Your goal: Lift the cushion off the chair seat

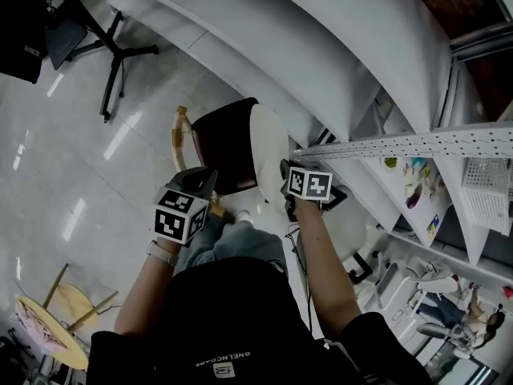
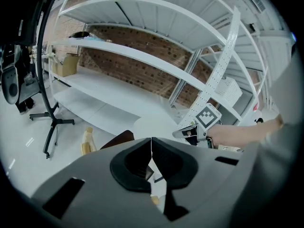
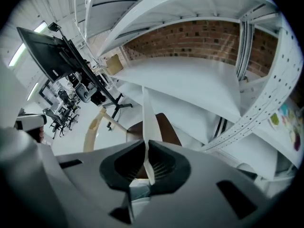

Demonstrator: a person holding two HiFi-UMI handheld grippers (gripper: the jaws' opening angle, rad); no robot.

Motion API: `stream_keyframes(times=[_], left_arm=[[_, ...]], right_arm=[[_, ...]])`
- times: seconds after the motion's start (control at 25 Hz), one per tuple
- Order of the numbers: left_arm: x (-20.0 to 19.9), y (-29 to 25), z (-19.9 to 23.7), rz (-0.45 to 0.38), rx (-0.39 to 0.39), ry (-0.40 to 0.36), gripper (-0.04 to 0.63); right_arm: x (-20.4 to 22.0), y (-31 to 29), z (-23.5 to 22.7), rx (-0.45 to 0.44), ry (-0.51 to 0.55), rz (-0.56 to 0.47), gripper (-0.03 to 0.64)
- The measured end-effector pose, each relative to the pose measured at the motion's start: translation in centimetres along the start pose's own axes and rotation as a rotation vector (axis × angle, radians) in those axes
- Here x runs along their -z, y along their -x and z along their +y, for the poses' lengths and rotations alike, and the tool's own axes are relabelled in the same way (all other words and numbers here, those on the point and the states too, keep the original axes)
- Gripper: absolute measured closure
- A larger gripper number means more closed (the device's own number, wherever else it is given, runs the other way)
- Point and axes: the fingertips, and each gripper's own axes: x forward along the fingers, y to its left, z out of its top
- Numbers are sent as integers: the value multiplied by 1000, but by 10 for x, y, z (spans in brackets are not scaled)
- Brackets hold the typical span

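The white cushion point(image 1: 269, 147) stands on edge, raised along the right side of the dark brown chair seat point(image 1: 227, 144). My right gripper point(image 1: 285, 175) is shut on the cushion's near edge. In the right gripper view the cushion point(image 3: 147, 113) shows as a thin white strip running up from the jaws point(image 3: 147, 159), with the seat point(image 3: 164, 127) behind it. My left gripper point(image 1: 208, 175) hovers over the seat's near left corner, shut with nothing in it. Its jaws point(image 2: 151, 152) meet in the left gripper view, which also shows the seat point(image 2: 118, 139) and the right gripper's marker cube point(image 2: 207, 116).
White curved shelving point(image 1: 337, 46) rises right behind the chair, with a perforated upright point(image 1: 417, 143) beside my right hand. The chair's pale wooden back point(image 1: 178, 133) sticks out to the left. A black stand base point(image 1: 116, 54) sits on the glossy floor, and a round wooden stool point(image 1: 56, 327) at lower left.
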Motion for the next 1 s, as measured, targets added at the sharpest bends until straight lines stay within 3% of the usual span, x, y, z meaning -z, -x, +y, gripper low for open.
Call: stream_keyframes(times=[0.28, 1.0], left_arm=[[-35, 1, -30, -65, 99, -53, 581], [-102, 29, -113, -213, 236, -208, 581]], right_arm=[[-24, 48, 10, -24, -15, -116, 584], [-80, 192, 61, -160, 65, -484, 584]])
